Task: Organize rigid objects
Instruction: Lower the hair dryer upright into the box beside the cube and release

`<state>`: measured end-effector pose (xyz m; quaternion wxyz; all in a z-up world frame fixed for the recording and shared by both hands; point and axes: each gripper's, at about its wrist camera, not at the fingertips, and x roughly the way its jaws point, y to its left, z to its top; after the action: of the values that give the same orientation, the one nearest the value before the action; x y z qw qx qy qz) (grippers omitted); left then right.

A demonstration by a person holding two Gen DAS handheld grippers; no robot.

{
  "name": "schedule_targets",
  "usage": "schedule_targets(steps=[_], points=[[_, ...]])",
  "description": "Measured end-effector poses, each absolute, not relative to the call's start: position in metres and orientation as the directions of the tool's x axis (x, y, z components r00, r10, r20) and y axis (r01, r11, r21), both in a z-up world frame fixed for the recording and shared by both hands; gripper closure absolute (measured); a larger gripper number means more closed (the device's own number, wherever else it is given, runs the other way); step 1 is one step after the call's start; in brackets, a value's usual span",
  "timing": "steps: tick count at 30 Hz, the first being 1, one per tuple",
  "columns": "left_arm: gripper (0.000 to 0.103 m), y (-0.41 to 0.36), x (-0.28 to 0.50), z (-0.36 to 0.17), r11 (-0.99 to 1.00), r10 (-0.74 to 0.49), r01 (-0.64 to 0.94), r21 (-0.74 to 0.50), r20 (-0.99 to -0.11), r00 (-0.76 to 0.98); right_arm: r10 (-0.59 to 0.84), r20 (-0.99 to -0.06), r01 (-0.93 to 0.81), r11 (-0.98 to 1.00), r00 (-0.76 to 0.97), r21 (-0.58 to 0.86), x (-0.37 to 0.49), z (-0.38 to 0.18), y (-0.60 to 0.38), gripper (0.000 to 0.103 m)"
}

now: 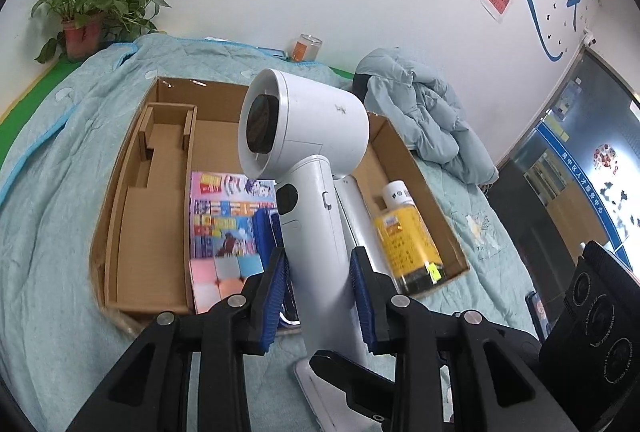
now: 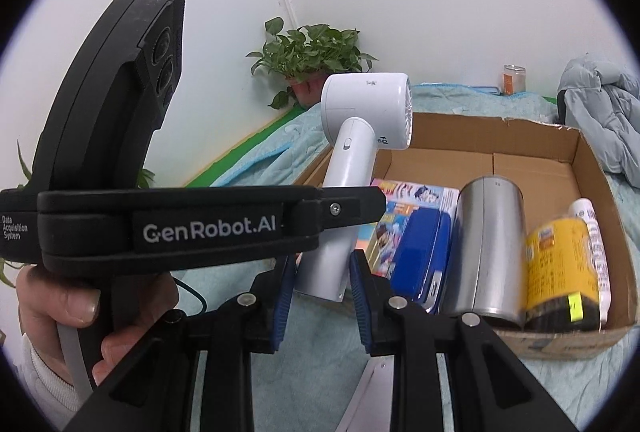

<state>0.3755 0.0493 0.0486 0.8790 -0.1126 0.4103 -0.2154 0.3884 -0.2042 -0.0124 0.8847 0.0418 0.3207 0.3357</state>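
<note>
Blue pads of my left gripper (image 1: 320, 296) clamp the handle of the white hair dryer (image 1: 308, 135), which stands upright between them, lifted above the near edge of the cardboard box (image 1: 132, 167). My right gripper (image 2: 320, 292) is narrowly parted; from its own camera the dryer's handle end lies in line with the gap, and I cannot tell whether its pads touch anything. My hand (image 2: 64, 304) wraps the left gripper's grip. Inside the box lie a colourful picture book (image 1: 224, 216), a blue case (image 2: 420, 256), a silver cylinder (image 2: 488, 244) and a yellow-labelled bottle (image 1: 408, 244) at the right. Beyond, on the teal quilt (image 1: 60, 159), sit a grey jacket (image 1: 420, 115) and a potted plant (image 1: 92, 3).
</note>
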Motion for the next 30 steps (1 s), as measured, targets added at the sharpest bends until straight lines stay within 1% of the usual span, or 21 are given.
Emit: schedule_targets(steps=[9, 14, 18, 21, 25, 30], points=[[0.074, 0.064, 0.419, 0.054, 0.880, -0.475, 0.284, -0.382, -0.684, 0.554, 0.617, -0.540, -0.565, 0.775, 0.573, 0.285, 0.410, -0.012, -0.186, 0.076], [0.074, 0.068, 0.438, 0.043, 0.870, -0.492, 0.276, -0.409, -0.697, 0.521, 0.609, -0.562, -0.551, 0.780, 0.560, 0.295, 0.421, -0.014, -0.181, 0.076], [0.074, 0.072, 0.444, 0.036, 0.880, -0.475, 0.267, -0.394, -0.707, 0.523, 0.611, -0.579, -0.549, 0.777, 0.539, 0.309, 0.427, -0.018, -0.174, 0.076], [0.074, 0.082, 0.450, 0.033, 0.888, -0.459, 0.249, -0.387, -0.712, 0.531, 0.613, -0.596, -0.552, 0.772, 0.519, 0.314, 0.432, -0.016, -0.164, 0.076], [0.074, 0.107, 0.462, 0.028, 0.901, -0.431, 0.212, -0.378, -0.732, 0.528, 0.646, -0.610, -0.564, 0.743, 0.460, 0.361, 0.450, -0.016, -0.144, 0.076], [0.074, 0.141, 0.482, 0.007, 0.896, -0.437, 0.168, -0.411, -0.751, 0.495, 0.657, -0.648, -0.552, 0.727, 0.385, 0.408, 0.471, -0.025, -0.119, 0.076]])
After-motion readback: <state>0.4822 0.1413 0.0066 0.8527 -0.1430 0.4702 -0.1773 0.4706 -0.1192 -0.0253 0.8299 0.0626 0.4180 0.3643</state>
